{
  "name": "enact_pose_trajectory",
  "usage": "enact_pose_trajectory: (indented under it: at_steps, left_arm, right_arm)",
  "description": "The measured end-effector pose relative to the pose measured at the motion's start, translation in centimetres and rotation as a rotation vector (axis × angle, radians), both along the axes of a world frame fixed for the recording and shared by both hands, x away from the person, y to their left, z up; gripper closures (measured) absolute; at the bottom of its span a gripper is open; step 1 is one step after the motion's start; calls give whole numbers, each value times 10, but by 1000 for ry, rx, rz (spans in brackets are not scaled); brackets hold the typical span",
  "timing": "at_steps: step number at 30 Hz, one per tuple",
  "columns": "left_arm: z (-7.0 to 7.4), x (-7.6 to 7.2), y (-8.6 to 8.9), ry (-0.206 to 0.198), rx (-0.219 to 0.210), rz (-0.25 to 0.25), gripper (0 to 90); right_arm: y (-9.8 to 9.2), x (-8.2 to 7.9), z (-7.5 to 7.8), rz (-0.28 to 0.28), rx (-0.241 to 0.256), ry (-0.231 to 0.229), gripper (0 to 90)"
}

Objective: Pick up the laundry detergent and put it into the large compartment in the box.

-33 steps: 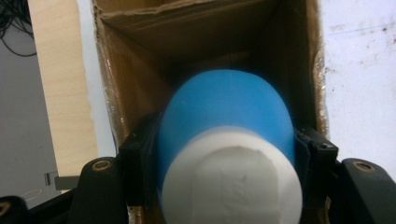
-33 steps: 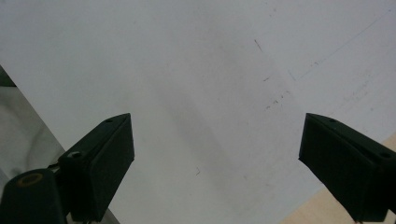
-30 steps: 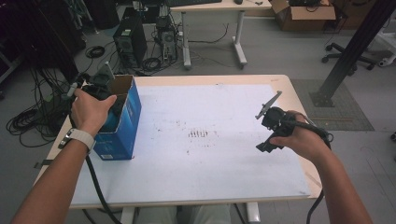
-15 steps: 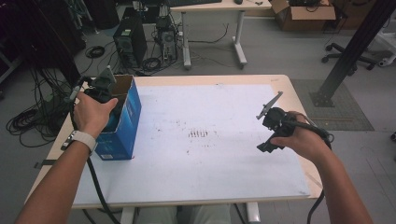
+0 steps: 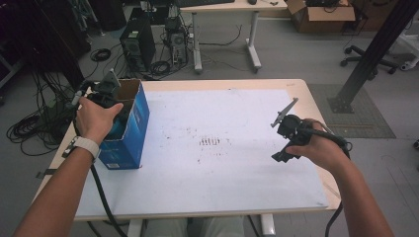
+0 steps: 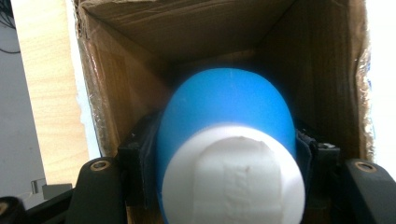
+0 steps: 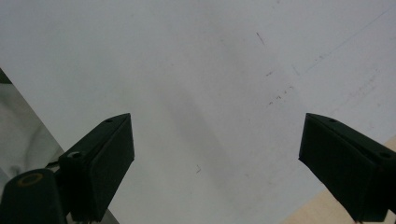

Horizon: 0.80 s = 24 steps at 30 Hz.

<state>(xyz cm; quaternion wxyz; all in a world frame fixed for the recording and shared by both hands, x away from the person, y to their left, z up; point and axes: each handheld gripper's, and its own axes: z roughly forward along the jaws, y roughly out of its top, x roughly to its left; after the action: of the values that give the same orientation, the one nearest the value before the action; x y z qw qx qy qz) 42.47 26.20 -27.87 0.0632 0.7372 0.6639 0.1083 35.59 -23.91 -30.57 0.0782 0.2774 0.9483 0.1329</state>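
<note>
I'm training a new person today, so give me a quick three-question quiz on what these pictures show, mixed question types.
1. True or false: the left tool is shut on a blue and white object over the open cardboard box.
2. Multiple choice: the right tool is A) open over the white table sheet, B) shut on a pen, C) inside the box.
3. Fill in: the box stands at the table's ___ side in the high view.

Key: 1 true; 2 A; 3 left.
</note>
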Motion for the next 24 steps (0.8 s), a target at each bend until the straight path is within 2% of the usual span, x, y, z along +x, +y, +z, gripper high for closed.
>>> enact_pose_trajectory:
  at_steps: [13, 15, 24]
  left_arm:
    - [2, 0, 0, 5, -8, -8, 310]
    - [4, 0, 0, 4, 1, -2, 278]
    - [13, -4, -1, -11, 1, -12, 276]
  right_arm:
    - [1, -1, 0, 5, -1, 0, 102]
    - [1, -1, 0, 7, -3, -2, 104]
    - [1, -5, 3, 15, -4, -16, 109]
